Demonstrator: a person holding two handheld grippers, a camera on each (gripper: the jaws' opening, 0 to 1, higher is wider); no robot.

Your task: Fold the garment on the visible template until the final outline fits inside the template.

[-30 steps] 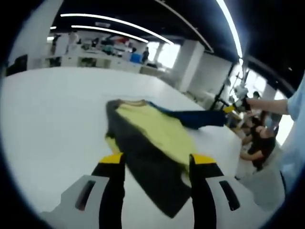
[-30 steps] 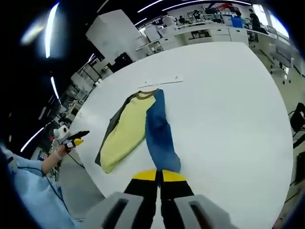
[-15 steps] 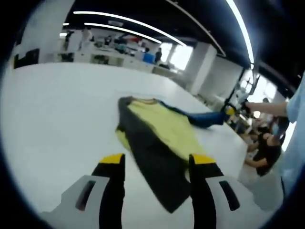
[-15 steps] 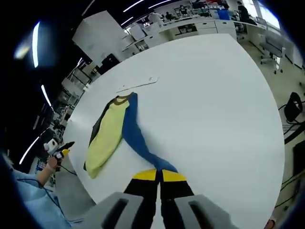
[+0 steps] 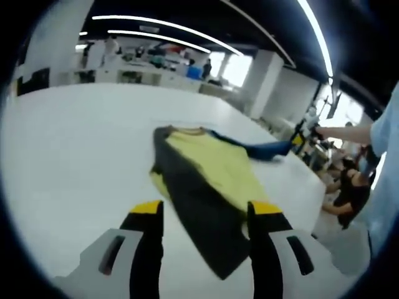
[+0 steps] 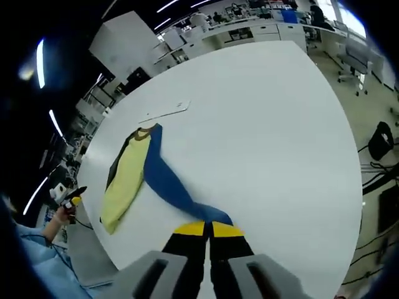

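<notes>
The garment (image 5: 206, 180), a long-sleeved top with a yellow body, one dark grey sleeve and one blue sleeve (image 6: 168, 187), lies flat on the white desk (image 5: 75, 143). In the right gripper view we see the blue sleeve drawn out long toward the right tongs (image 6: 208, 229), which are clenched on its cuff. In the left gripper view the dark sleeve (image 5: 206, 218) runs between the left tongs (image 5: 202, 208), whose jaws stand released and apart above it, grasping nothing.

We judge the cloth light, limp and prone to drape and wrinkle; it slides easily on the smooth desk, so a pull on one cuff may drag the body. Cuffs, hem corners and shoulder seams offer the firmest hold.

A pale flat strip (image 6: 163, 111) lies on the desk just beyond the collar. Farther off stand benches and seated people.
</notes>
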